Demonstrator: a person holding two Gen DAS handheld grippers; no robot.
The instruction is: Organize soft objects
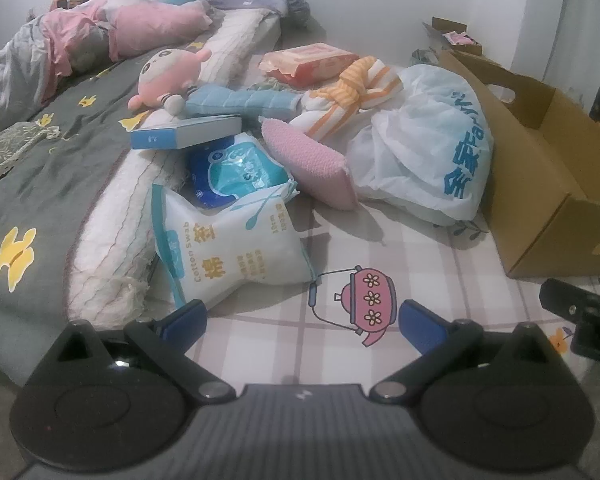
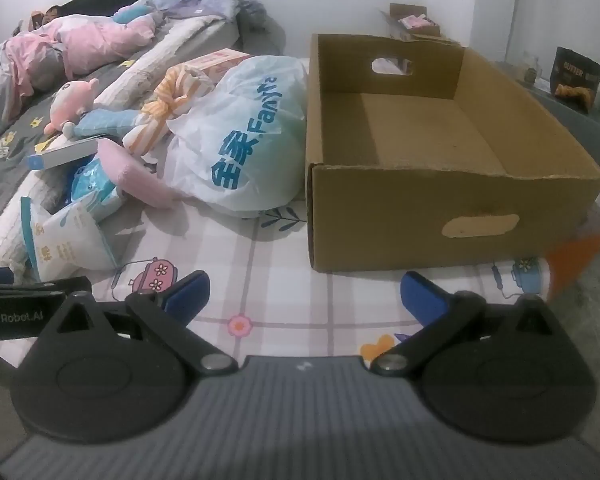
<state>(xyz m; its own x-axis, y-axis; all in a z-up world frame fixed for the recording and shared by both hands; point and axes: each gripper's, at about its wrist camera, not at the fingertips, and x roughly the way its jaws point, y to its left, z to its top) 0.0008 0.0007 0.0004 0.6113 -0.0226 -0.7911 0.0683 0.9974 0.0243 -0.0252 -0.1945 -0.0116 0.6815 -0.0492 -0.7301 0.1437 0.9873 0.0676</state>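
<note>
Nearest the lens, the left claw (image 1: 300,322) is held with its blue pads spread wide and nothing between them, tilted down over the checked bedsheet (image 1: 260,344). Just ahead and slightly left of it, the cotton swab pack (image 1: 232,248) is seen lying on the bed, its long axis running roughly across the claw's line. The right claw (image 2: 304,296) is likewise held wide apart and empty. Directly ahead and to its right, the cardboard box (image 2: 452,216) is seen empty; the white plastic bag (image 2: 244,140) lies ahead and left, against the box. The left claw is judged nearer the soft pile, the right nearer the box.
</note>
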